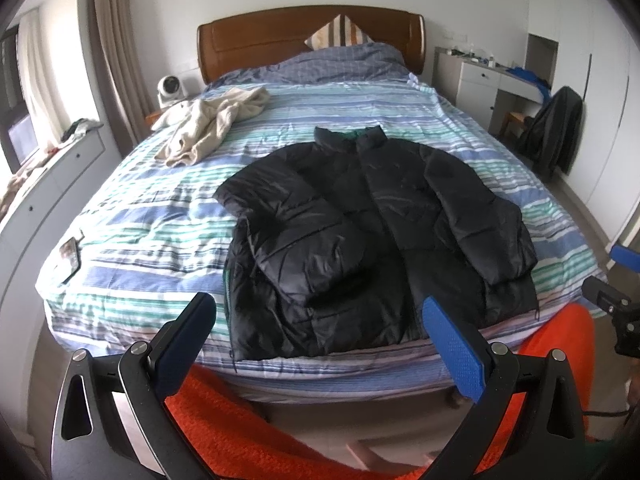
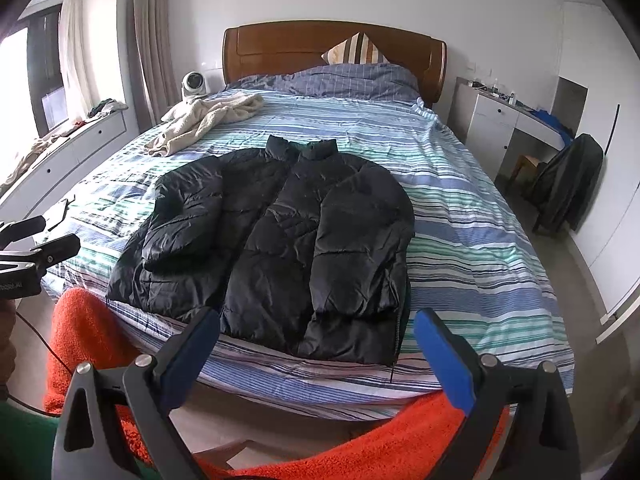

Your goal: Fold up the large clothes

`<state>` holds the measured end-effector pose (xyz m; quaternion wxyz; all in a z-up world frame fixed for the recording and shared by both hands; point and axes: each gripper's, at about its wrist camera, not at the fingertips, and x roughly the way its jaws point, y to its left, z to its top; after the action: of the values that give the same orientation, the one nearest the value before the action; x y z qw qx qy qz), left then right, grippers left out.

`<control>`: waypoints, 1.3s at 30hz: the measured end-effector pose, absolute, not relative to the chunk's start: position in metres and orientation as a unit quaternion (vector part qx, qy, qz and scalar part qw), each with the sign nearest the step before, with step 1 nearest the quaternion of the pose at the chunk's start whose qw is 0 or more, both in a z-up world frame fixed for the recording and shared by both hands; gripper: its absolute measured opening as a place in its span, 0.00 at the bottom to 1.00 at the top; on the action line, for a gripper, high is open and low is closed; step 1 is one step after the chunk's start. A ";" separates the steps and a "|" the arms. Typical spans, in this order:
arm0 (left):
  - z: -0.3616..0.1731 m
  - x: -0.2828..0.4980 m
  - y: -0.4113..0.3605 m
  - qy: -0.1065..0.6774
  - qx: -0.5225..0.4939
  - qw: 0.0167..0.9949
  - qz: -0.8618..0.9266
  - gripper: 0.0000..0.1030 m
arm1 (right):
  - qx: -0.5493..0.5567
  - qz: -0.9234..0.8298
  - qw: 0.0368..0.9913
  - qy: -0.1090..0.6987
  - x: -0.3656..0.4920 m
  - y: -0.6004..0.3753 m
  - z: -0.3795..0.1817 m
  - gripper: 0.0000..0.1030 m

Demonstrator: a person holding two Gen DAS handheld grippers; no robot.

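The black quilted puffer jacket (image 1: 360, 232) lay front-up near the foot of the blue-and-green striped bed (image 1: 140, 220); a cream fleece garment (image 1: 208, 124) sat near the wooden headboard (image 1: 280, 36); both grippers, left (image 1: 320, 332) and right (image 2: 316, 344), hung short of the bed, jaws wide and empty.

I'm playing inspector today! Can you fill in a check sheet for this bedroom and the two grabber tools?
Surface: bed with striped cover, rumpled.
Job's things: black puffer jacket lies front up near the foot edge, both sleeves folded across the body.
Clutter: cream garment crumpled at the far left; striped pillow by the headboard; phone-like item on the left edge.
Grippers: left tool open, empty; right tool open, empty; both short of the jacket.
Cables: thin dark cable by the left tool.
Surroundings: small fan, white desk, dark coat on chair, orange fabric below the tools.
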<state>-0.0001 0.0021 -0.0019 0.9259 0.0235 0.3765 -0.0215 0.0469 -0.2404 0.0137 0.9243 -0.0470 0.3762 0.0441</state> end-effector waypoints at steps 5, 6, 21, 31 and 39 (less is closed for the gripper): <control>-0.003 0.002 -0.002 0.376 0.032 0.926 -0.024 1.00 | -0.042 0.045 0.923 0.380 0.048 -0.242 0.013 0.96; -0.003 0.003 -0.003 0.377 0.033 0.925 -0.025 1.00 | -0.040 0.046 0.922 0.382 0.049 -0.243 0.013 0.96; -0.002 0.004 -0.005 0.374 0.032 0.927 -0.027 1.00 | -0.039 0.051 0.925 0.375 0.046 -0.242 0.012 0.96; -0.001 0.002 -0.006 0.372 0.033 0.927 -0.031 1.00 | -0.038 0.049 0.926 0.372 0.043 -0.242 0.013 0.96; 0.000 0.001 -0.006 0.374 0.030 0.927 -0.028 1.00 | -0.035 0.055 0.927 0.369 0.040 -0.243 0.013 0.96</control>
<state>0.0007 -0.0065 0.0000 0.9267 0.0304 0.3736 -0.0281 0.0396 -0.2427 0.0131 0.9273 -0.0353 0.3686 0.0546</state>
